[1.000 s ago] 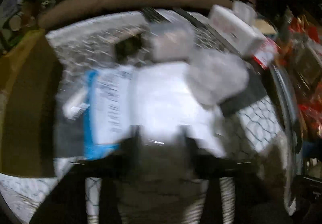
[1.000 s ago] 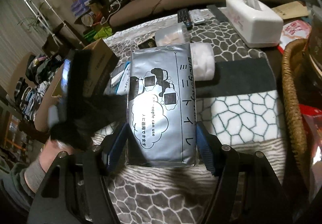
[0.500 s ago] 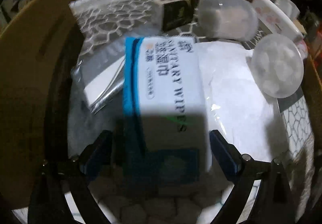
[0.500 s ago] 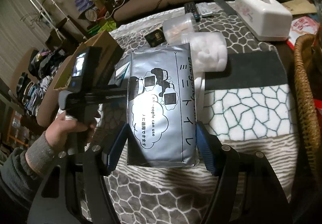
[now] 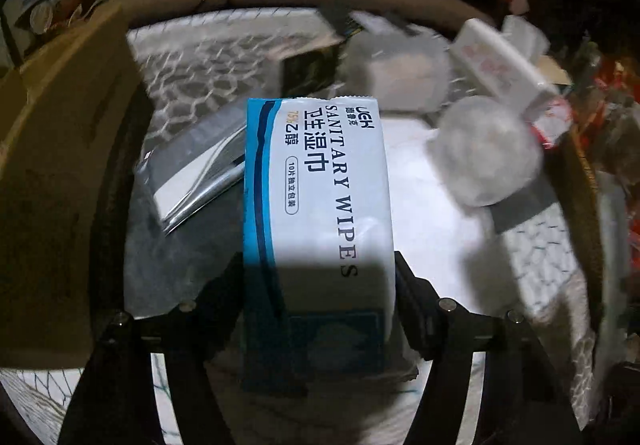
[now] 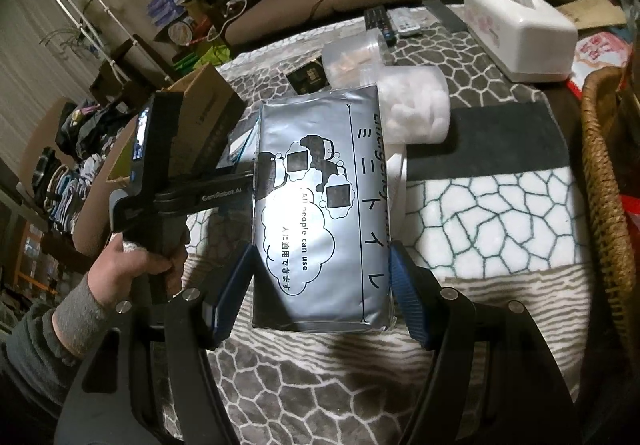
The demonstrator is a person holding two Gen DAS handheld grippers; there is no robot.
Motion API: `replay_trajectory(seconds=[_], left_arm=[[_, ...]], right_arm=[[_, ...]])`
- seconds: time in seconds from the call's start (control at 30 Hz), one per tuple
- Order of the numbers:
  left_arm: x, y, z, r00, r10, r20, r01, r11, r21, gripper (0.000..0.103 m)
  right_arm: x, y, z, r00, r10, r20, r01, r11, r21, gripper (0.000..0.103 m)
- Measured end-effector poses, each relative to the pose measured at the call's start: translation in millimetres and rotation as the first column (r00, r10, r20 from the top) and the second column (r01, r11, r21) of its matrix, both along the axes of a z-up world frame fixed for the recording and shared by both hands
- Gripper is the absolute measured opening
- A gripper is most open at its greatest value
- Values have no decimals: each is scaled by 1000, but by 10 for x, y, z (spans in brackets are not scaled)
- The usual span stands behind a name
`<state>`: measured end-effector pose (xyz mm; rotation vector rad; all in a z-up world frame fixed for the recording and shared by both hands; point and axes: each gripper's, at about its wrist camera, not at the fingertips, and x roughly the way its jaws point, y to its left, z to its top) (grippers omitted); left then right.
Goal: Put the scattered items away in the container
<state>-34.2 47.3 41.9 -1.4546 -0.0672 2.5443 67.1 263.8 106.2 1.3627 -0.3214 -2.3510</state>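
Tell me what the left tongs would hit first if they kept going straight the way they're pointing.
Probably the sanitary wipes pack: it already lies between the left tongs, which have just been closing on it. Going on would likely push it into the cloth beneath.

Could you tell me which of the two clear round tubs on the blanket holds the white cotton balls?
The nearer clear tub, lying beside the silver pouch. The farther tub, next to the small black box, holds brownish contents instead.

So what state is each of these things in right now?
left gripper: fingers just closed onto the wipes pack, touching both its sides
sanitary wipes pack: flat, between those fingers
right gripper: clamped on the silver pouch
silver pouch: held
cotton ball tub: on its side
cardboard box: open
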Motion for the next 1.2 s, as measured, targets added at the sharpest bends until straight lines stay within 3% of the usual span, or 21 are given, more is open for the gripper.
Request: replay_trajectory(seconds=[0.07, 0.17, 0.27, 0.37, 0.5, 0.6, 0.7, 0.77, 0.87, 0.93, 1.07, 1.2], left_arm=[[46, 175, 52, 999, -54, 8, 54, 998, 11, 68], [46, 442, -20, 993, -116, 26, 116, 993, -32, 69], [23, 468, -79, 995, -94, 40, 95, 995, -30, 71], [36, 306, 34, 996, -88, -13, 88, 996, -24, 79], [-212, 25, 224, 994, -79, -78, 65, 984, -168, 80], [-549, -161, 164, 998, -55, -35, 45, 966, -255, 80], [-777, -143, 7, 997, -76, 11, 75, 935, -347, 80], [-854, -76, -134, 995, -95, 34, 100, 889, -447, 80], [-930, 1, -291, 990, -123, 62, 137, 831, -540, 82], [-972, 0, -273, 990, -133, 42, 133, 820, -556, 89], [-1176, 7, -292, 989, -125, 85, 150, 788, -598, 103], [-1439, -71, -299, 960, -138, 242, 247, 824, -510, 103]], right_arm=[[18, 6, 37, 1000, -3, -8, 3, 1000, 8, 65], [34, 51, 95, 1000, -20, -19, 20, 1000, 10, 65], [40, 92, 123, 999, -28, -19, 28, 1000, 8, 65], [45, 101, 116, 1000, -22, -18, 22, 1000, 17, 65], [24, 88, 88, 1000, -9, -18, 9, 1000, 8, 65], [-10, 65, 56, 1000, -2, -17, 2, 1000, -9, 65], [-39, 40, 7, 1000, 1, -11, -2, 1000, -31, 65], [-61, 23, -37, 1000, 5, -3, -5, 999, -38, 65], [-90, 4, -101, 1000, 12, 6, -12, 999, -31, 65], [-100, 6, -129, 1000, 15, 8, -15, 999, -32, 65], [-100, 9, -171, 1000, 25, 8, -25, 999, -44, 65], [-112, -1, -212, 999, 37, 11, -36, 998, -55, 65]])
